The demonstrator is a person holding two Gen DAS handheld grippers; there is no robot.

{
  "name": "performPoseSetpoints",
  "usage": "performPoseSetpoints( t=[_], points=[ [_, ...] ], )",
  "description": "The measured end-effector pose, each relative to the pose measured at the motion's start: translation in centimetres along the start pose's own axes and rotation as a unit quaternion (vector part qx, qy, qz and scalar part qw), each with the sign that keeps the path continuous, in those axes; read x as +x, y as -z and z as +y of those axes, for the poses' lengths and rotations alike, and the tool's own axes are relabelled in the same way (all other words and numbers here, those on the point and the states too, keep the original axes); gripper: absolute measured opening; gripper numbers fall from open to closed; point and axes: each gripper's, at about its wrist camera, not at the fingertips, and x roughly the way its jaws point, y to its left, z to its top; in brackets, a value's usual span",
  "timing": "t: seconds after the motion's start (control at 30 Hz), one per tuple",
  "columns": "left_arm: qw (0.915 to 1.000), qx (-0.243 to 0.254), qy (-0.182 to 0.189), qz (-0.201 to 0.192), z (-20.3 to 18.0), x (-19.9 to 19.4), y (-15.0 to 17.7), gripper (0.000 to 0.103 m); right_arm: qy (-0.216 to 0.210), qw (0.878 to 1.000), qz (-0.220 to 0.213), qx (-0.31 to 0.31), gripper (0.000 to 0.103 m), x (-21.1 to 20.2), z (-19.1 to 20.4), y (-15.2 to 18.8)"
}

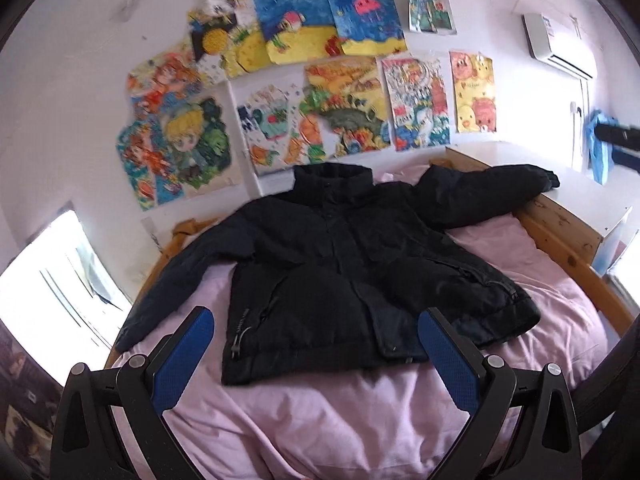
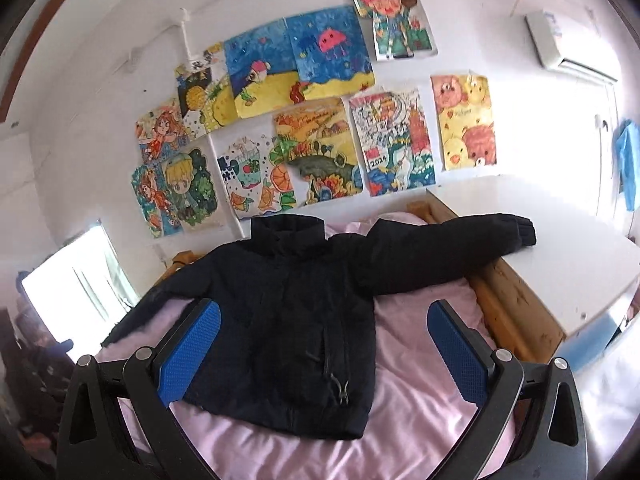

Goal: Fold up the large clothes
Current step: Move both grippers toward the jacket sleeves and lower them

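Note:
A black padded jacket (image 1: 340,264) lies flat, front up, on a pink bedsheet (image 1: 320,412), collar toward the wall and both sleeves spread out. Its right sleeve (image 1: 500,188) reaches over the wooden bed rail onto a white desk. My left gripper (image 1: 316,344) is open and empty, hovering just before the jacket's hem. In the right wrist view the same jacket (image 2: 288,316) lies ahead, its sleeve (image 2: 452,244) stretched onto the desk. My right gripper (image 2: 324,348) is open and empty, above the jacket's lower right part.
A wooden bed frame (image 1: 560,232) borders the right side, with a white desk (image 2: 560,264) beyond it. Children's drawings (image 2: 320,120) cover the wall. A bright window (image 1: 60,272) is at the left, an air conditioner (image 1: 556,44) at the upper right.

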Motion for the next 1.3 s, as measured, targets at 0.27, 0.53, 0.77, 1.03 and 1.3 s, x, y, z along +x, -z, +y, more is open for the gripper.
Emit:
performPoseSetpoints(
  t=[0.27, 0.53, 0.77, 1.03, 1.3],
  points=[
    [0.9944, -0.069, 0.032, 0.073, 2.6, 5.0, -7.8, 0.103, 0.051, 0.998, 0.042, 0.012, 0.102, 6.8, -1.1, -9.2],
    [0.9967, -0.064, 0.004, 0.051, 2.3, 11.1, -14.1, 0.103, 0.108, 0.991, 0.077, -0.016, 0.102, 17.8, -1.1, -12.1],
    [0.9971, -0.038, 0.020, 0.063, -0.7, 19.4, -16.7, 0.103, 0.135, 0.989, 0.048, 0.043, 0.102, 24.8, -3.9, -7.2],
    [0.9943, 0.016, 0.055, 0.090, -5.0, 28.1, -14.4, 0.103, 0.241, 0.963, 0.018, 0.120, 0.102, 30.3, -10.9, 0.7],
    [0.9875, 0.047, 0.094, 0.117, -7.7, 32.8, -13.5, 0.103, 0.247, 0.933, -0.043, 0.258, 0.102, 33.7, -19.4, 3.9]
  ],
)
